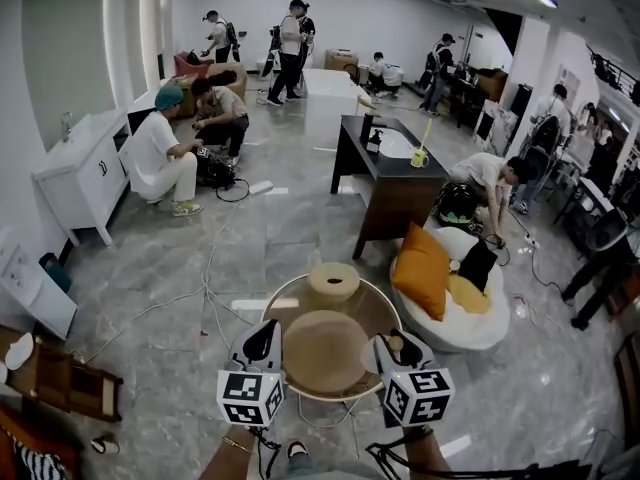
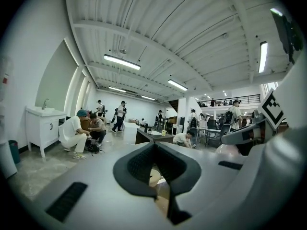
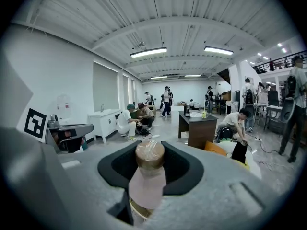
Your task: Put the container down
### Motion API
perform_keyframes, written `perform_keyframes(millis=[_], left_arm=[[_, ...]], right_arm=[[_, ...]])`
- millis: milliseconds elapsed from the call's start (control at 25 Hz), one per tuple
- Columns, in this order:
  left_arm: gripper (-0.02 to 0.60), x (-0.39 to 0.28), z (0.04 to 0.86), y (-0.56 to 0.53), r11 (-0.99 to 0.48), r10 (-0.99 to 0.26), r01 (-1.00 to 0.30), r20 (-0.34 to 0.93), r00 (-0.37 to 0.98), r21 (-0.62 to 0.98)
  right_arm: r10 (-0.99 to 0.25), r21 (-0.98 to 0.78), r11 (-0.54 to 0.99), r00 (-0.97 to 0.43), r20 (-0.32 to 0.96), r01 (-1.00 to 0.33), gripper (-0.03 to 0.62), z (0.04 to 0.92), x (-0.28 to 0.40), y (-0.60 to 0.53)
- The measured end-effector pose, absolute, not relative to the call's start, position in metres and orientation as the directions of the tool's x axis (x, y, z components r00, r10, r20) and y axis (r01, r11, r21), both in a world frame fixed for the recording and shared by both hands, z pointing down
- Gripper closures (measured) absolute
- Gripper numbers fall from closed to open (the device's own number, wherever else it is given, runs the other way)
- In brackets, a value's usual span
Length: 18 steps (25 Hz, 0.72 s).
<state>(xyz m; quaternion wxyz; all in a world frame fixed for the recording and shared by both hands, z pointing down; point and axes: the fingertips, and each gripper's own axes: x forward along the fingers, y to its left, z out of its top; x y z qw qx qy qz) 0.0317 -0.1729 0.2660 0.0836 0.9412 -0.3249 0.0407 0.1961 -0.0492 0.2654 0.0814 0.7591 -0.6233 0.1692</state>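
Right gripper [image 3: 149, 150] clamps a pink bottle [image 3: 146, 181]; left gripper [image 2: 154, 150] closed, empty.
Light, slick plastic (probably): grip mid-body, keep upright.

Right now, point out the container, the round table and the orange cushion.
container [image 3: 147, 186]: right gripper view, pink body below the brown cap.
round table [image 1: 372, 306]: head view, bare part of its top.
orange cushion [image 1: 420, 268]: head view, its middle.

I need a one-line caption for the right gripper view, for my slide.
The right claw grips a pink, brown-capped container; people work in the background.
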Motion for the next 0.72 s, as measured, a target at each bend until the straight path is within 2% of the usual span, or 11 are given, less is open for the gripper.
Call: perform_keyframes(millis=[320, 720], left_arm=[[0.585, 0.037, 0.286, -0.191, -0.758, -0.610, -0.636, 0.188, 0.770, 0.144], [0.584, 0.049, 0.291, -0.206, -0.737, -0.632, -0.664, 0.218, 0.744, 0.129]], right_arm=[[-0.913, -0.108, -0.222, 0.168, 0.372, -0.969, 0.464, 0.279, 0.211, -0.070], [-0.915, -0.107, -0.168, 0.115, 0.388, -0.980, 0.464, 0.284, 0.228, -0.097]])
